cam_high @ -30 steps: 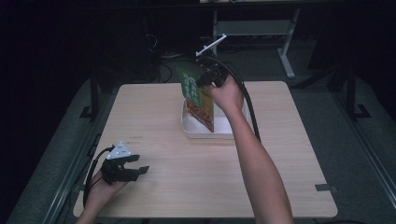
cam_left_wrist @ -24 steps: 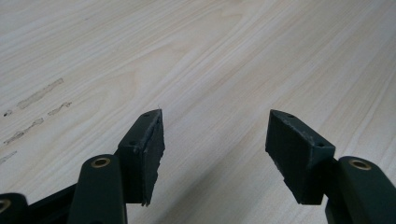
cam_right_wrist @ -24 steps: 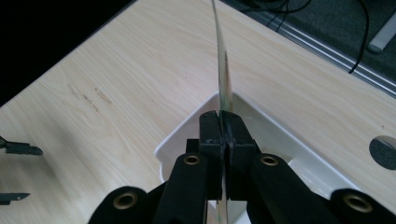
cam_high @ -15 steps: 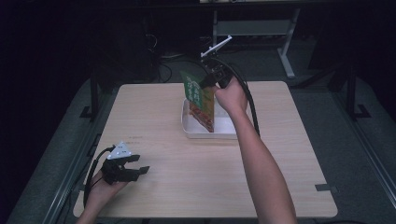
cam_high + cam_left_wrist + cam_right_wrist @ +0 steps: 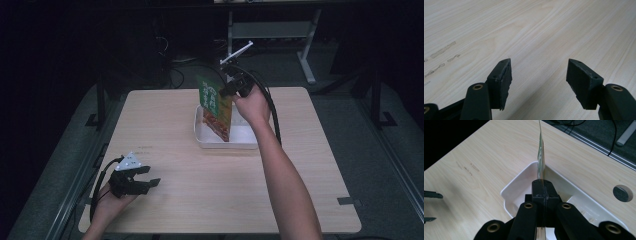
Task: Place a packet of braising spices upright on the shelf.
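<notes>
Right gripper (image 5: 226,91) pinches green food packet (image 5: 216,107) upright over white tray (image 5: 220,142); left gripper (image 5: 150,181) rests wide open on table (image 5: 210,195).

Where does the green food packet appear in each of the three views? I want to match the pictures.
High view: the green packet hangs upper centre, pinched by the right gripper above the white tray.
Left gripper view: not in it; bare wooden table beyond the open jaws.
Right gripper view: the packet stands edge-on at centre, clamped between the shut jaws.
Shared landmark: the white tray, seen in the high and right gripper views.
</notes>
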Available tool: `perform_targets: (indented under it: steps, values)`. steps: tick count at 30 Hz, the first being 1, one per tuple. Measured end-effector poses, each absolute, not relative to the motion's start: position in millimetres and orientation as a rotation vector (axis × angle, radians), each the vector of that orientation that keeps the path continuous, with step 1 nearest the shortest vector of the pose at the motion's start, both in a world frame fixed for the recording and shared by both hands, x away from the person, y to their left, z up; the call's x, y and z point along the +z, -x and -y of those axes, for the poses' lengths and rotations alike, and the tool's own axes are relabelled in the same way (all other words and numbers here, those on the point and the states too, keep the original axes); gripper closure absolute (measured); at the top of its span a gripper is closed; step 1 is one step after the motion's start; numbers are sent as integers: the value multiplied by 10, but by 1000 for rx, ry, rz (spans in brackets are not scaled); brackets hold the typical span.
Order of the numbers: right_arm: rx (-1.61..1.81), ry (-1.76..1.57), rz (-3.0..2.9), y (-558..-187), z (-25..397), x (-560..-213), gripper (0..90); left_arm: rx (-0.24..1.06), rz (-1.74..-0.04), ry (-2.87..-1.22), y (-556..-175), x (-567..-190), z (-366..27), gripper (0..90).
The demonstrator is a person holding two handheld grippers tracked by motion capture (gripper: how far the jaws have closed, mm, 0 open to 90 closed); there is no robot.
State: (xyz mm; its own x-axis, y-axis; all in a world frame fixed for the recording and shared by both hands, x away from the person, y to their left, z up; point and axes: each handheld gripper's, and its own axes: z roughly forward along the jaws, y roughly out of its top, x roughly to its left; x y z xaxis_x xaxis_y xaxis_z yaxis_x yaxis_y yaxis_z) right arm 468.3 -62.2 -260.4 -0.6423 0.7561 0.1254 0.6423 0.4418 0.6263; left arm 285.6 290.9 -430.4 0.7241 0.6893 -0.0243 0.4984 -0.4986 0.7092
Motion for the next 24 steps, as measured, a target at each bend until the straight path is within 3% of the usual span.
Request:
perform_targets:
  steps: [3, 10, 16, 24]
  values:
    - [971, -1234, -2513, -4678, 644, -2609, 884, 341, -893, -2206, -2854, -4303, -2907, 370]
    - [978, -1262, -2488, -4668, 722, -2609, 724, 340, -894, -2205, -2859, -4307, -2912, 369]
    - [980, -1283, -2479, -4637, 824, -2617, 641, 340, -891, -2210, -2858, -4306, -2907, 368]
    - [1041, -1282, -2479, -4570, 948, -2606, 570, 340, -895, -2206, -2860, -4310, -2907, 367]
